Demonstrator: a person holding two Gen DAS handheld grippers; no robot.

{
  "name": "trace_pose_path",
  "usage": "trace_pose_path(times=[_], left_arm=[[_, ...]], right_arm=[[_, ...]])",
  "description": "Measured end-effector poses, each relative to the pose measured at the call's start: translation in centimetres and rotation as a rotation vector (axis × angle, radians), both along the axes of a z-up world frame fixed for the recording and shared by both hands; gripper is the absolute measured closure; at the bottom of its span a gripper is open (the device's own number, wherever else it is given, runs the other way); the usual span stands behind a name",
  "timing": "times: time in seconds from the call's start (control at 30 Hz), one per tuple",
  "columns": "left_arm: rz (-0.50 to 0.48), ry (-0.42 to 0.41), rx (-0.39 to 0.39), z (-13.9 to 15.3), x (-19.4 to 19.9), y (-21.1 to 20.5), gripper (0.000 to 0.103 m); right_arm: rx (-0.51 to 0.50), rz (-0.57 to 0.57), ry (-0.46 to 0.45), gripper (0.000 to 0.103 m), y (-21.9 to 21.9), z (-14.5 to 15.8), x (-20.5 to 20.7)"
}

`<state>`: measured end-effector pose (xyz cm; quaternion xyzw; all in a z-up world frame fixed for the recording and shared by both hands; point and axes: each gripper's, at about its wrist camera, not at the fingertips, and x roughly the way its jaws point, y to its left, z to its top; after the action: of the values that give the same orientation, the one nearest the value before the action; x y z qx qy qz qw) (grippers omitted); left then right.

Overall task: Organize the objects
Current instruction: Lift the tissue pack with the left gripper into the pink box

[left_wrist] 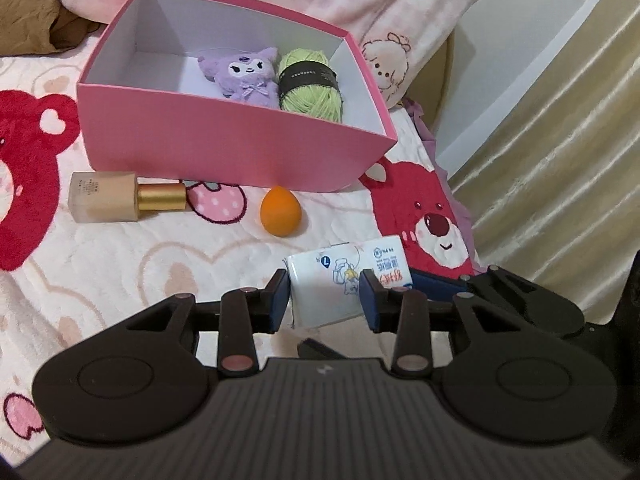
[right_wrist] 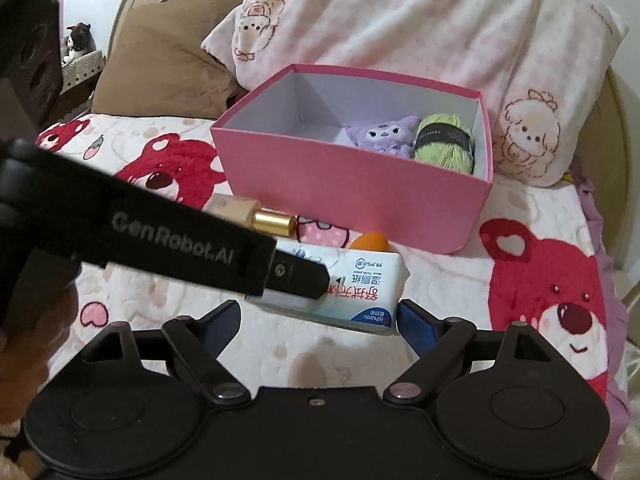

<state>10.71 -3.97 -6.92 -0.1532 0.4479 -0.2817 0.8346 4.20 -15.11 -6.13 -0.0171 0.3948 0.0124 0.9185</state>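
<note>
Now left tool (left_wrist: 325, 298) clamps wet-wipes pack (left_wrist: 340, 280), fingers pressed on both sides | right tool (right_wrist: 318, 320) spread apart just behind pack, touching nothing | pack above bed blanket (left_wrist: 160, 264) | pink box (left_wrist: 224, 148) beyond, plush (left_wrist: 246, 76) and yarn (left_wrist: 308, 80) inside | sponge (left_wrist: 279, 211), bottle (left_wrist: 120, 197) before box

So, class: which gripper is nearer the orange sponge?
Left. The left gripper grips the tissue pack just short of the orange sponge; the right gripper sits open, behind that pack, farther back.

Matt pink cardboard box (left_wrist: 224, 148), fuzzy green yarn (left_wrist: 310, 82), glossy plastic wipes pack (left_wrist: 340, 276), plush blanket (left_wrist: 132, 264)
</note>
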Motion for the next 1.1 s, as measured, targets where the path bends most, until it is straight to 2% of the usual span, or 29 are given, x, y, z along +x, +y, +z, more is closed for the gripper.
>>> trace_pose_path(times=[0.13,0.3,0.4,0.67,0.83,1.0,1.1], left_arm=[[0.014,0.003,-0.036,0.3,-0.3,0.9,0.068],[0.001,0.007,-0.075,1.2,-0.2,1.9,0.068],[0.026,0.005,-0.085,1.7,0.0,2.7,0.068],[0.058,-0.038,-0.028,5.1,1.6,3.8,0.068],[0.079,-0.082,-0.056,8.0,2.6,4.8,0.067],[0.086,-0.111,-0.033,10.5,4.9,5.5,0.066],[0.103,-0.098,-0.025,11.2,7.1,5.8,0.066]], right_arm=[[-0.017,-0.007,-0.008,0.014,0.7,1.0,0.3],[-0.144,-0.011,-0.022,0.014,2.6,1.8,1.1],[-0.185,-0.012,-0.037,0.015,3.7,2.2,2.0],[-0.184,0.015,-0.086,0.018,5.1,5.2,4.6],[-0.225,0.038,-0.164,0.019,5.8,8.1,5.9],[-0.198,0.07,-0.181,0.019,5.9,9.9,7.6],[-0.169,0.09,-0.189,0.019,5.7,10.5,9.2]])
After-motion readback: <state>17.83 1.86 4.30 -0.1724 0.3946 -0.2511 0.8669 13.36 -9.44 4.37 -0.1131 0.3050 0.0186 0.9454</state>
